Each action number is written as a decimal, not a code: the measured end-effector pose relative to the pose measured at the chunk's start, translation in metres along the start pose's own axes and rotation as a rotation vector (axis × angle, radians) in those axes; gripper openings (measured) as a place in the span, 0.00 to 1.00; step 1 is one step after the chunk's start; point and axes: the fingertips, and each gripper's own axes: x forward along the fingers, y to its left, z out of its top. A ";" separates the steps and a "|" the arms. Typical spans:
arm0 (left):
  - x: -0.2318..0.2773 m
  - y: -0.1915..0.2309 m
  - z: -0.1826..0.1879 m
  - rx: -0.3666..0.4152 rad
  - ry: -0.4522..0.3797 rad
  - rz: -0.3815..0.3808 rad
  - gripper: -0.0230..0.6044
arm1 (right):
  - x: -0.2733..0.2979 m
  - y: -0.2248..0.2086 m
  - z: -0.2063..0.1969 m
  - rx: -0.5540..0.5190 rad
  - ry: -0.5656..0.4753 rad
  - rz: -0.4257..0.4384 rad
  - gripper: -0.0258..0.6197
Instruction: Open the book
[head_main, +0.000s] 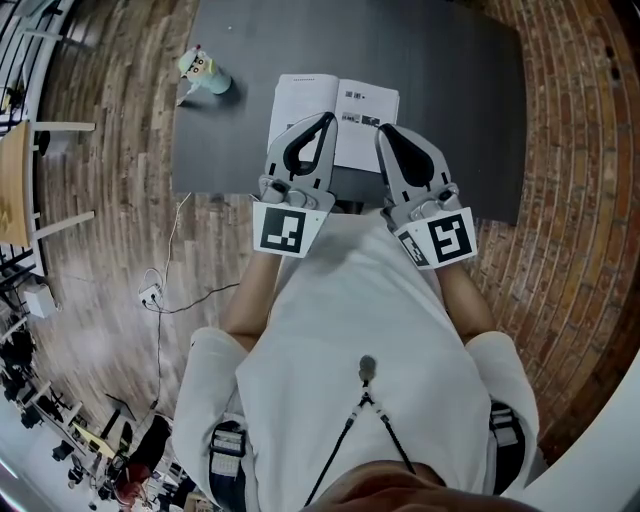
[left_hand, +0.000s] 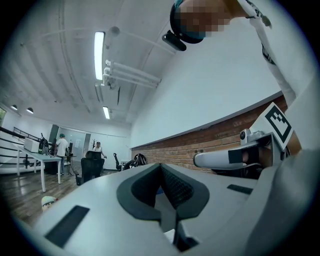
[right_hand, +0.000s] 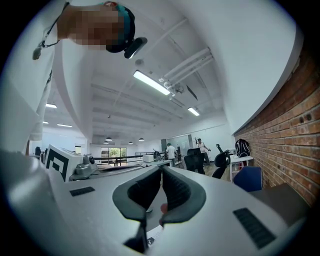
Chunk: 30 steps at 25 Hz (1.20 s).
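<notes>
The book (head_main: 338, 118) lies open and flat on the dark grey worktop (head_main: 450, 90), its 2 white printed pages facing up, close to the worktop's near edge and at 12 o'clock from the person's white shirt (head_main: 360, 330). Both grippers are held side by side just in front of the chest, pointing toward 12 o'clock, with their tips over the book's near part. The left gripper (head_main: 328, 118) reaches over the left page near the centre fold, and in the left gripper view (left_hand: 161, 167) its 2 dark jaws meet at the tips with nothing held between them. The right gripper (head_main: 385, 131) lies at 3 o'clock of the left one, its tip over the lower part of the right page; in the right gripper view (right_hand: 161, 169) its jaws are likewise pressed together and empty, with a strip of white page showing below them. Both gripper views look up toward the ceiling lights, so the tools are tilted upward rather than down at the book. A small pale green object (head_main: 205, 72) rests on the worktop at 10 o'clock from the book, well apart from it. On the wooden floor (head_main: 110, 230) at 8 o'clock from the book, a thin white cable (head_main: 172, 240) runs down from the worktop.
</notes>
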 end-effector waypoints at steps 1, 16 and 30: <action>-0.001 -0.001 0.000 0.005 -0.001 -0.001 0.07 | 0.000 0.001 0.000 0.001 0.001 0.001 0.11; -0.002 -0.008 -0.004 -0.021 0.010 -0.034 0.07 | 0.001 -0.004 0.001 -0.004 -0.005 -0.021 0.09; -0.002 -0.009 -0.007 -0.012 0.020 -0.041 0.07 | 0.000 -0.005 0.002 -0.005 -0.009 -0.022 0.09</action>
